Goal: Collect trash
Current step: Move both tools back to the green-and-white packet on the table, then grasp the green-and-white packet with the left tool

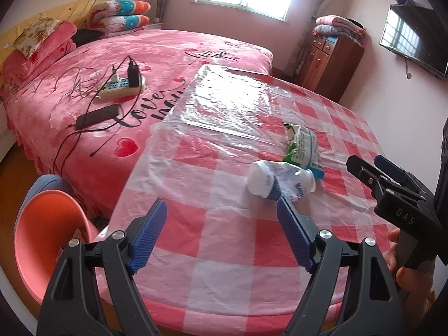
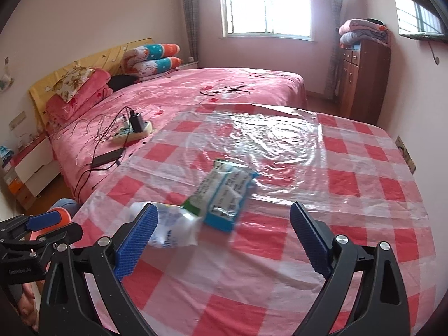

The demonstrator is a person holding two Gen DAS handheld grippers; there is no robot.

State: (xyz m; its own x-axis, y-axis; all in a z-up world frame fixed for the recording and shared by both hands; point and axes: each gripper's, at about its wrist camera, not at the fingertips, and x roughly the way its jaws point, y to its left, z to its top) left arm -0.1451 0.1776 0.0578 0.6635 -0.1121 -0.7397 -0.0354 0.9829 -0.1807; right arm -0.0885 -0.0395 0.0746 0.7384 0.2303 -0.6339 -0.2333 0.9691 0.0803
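On the left, the left gripper [image 1: 221, 235] hangs over the near edge of the surface [image 1: 224, 280], which wears a pink-and-white check cloth under clear film. Its jaws stand wide apart with nothing between them. Just beyond its right-hand pad lies the crushed white bottle [image 1: 280, 180], on its side, with its wide white end pointing left. Touching the bottle's far side is the green-and-blue wrapper [image 1: 303, 147], lying flat. Farther back, a clear plastic bag [image 1: 224, 103] lies spread flat on the surface; it is probably where the trash is meant to go.

The step in hand looks like the approach to the first pick. For the left gripper, the bottle is the nearer target: slide right until the jaws straddle its crumpled waist, then close gently, since a crushed bottle will likely give and can squirt sideways on the slick film.

On the right, the right gripper [image 2: 224, 240] also has its jaws spread wide and holds nothing. The wrapper [image 2: 224, 196] sits ahead between its pads, and the bottle [image 2: 170, 229] is partly hidden behind its left pad. A flat wrapper is hard to pinch from above, so catching its raised near edge should work better. The two grippers are close together, so work one at a time to avoid knocking them.
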